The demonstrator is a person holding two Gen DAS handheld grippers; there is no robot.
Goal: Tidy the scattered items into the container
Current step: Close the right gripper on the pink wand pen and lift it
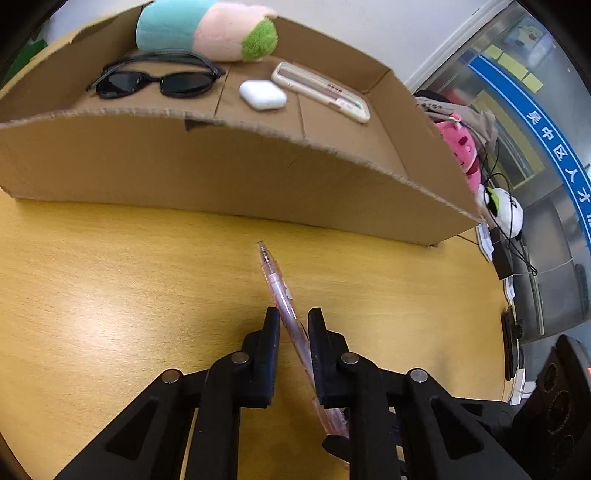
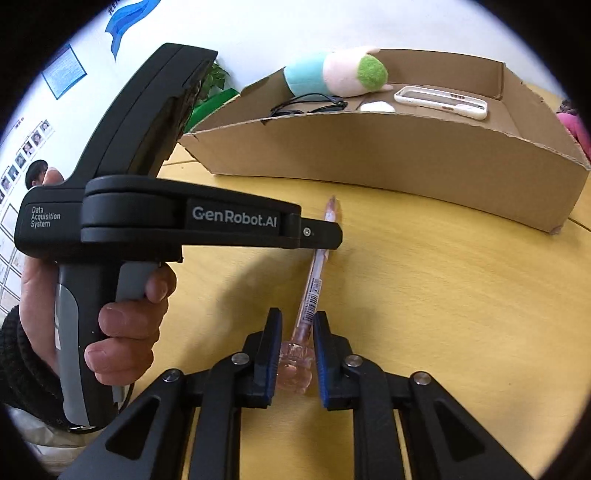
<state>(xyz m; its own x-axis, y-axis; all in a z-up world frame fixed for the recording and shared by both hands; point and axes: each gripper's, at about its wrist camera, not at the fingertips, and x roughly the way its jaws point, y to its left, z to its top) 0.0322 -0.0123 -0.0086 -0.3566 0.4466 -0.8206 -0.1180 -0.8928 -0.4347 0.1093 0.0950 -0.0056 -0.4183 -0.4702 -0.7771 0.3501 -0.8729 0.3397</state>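
Observation:
A pink see-through pen (image 1: 279,291) lies across the yellow table, tip toward the cardboard box (image 1: 221,173). My left gripper (image 1: 293,317) is shut on the pen's barrel. In the right wrist view the left gripper's fingers (image 2: 321,236) clamp the pen (image 2: 314,291) mid-barrel. My right gripper (image 2: 297,319) has its jaws either side of the pen's clear cap end (image 2: 295,363), with small gaps showing. The box (image 2: 388,155) holds sunglasses (image 1: 155,79), a white earbud case (image 1: 262,94), a cream pencil case (image 1: 321,90) and a plush toy (image 1: 207,27).
Pink and white plush toys (image 1: 465,147) and cables lie to the right behind the box. The table's edge curves at right with dark devices (image 1: 509,339) beyond. A person's hand (image 2: 125,317) holds the left gripper's handle.

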